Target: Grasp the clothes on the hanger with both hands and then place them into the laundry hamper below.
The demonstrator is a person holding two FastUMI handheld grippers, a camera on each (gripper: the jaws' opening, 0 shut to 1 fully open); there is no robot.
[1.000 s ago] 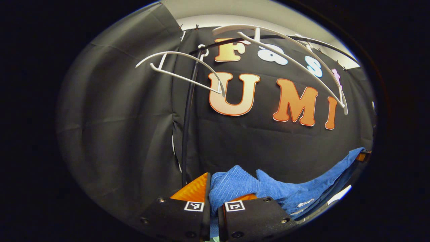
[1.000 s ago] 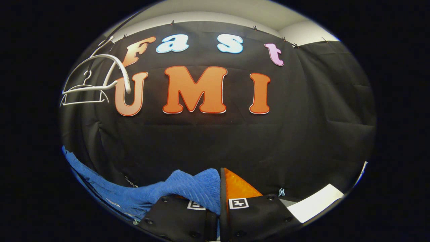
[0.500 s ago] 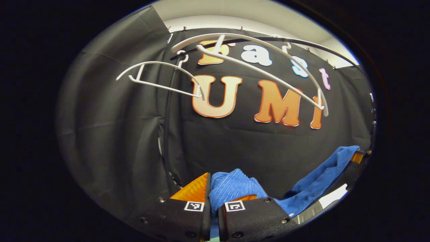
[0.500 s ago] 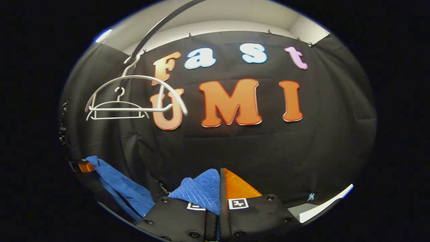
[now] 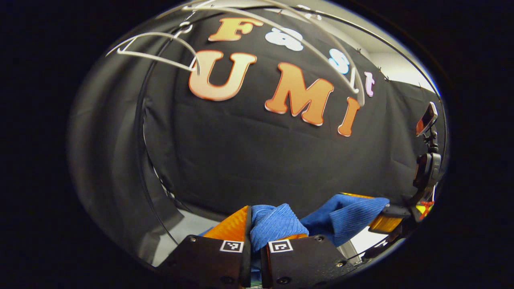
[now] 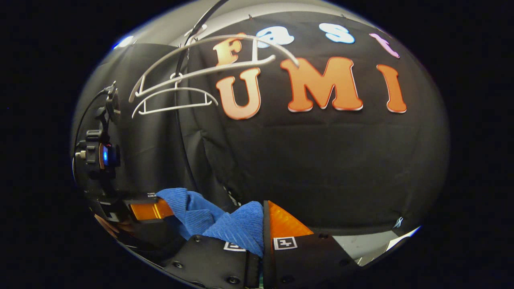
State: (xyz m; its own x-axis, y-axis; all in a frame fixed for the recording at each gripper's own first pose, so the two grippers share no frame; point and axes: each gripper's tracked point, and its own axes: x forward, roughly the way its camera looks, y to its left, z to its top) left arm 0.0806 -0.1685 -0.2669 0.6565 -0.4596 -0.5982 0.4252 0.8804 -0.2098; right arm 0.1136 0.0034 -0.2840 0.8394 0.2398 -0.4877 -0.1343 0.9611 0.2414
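Note:
A blue ribbed garment (image 5: 277,226) bunches between the fingers of my left gripper (image 5: 253,224), which is shut on it. The cloth runs right to my right gripper (image 5: 381,218), seen at the edge of the left gripper view. In the right gripper view the same blue garment (image 6: 237,226) is pinched in my right gripper (image 6: 263,224), shut on it, and stretches left to my left gripper (image 6: 154,209). Bare white hangers (image 6: 176,90) hang on a black rail above, well clear of the cloth. The hamper is hidden from me.
A black rail post (image 5: 140,132) curves down the left of the left gripper view. Two white hangers (image 5: 156,46) hang high up. A pale floor strip (image 6: 361,247) shows low at the right of the right gripper view.
Both grippers have dropped and come closer together with the garment; the hangers have slid up in both views. The cloth between the grippers now sags in a shorter bunch.

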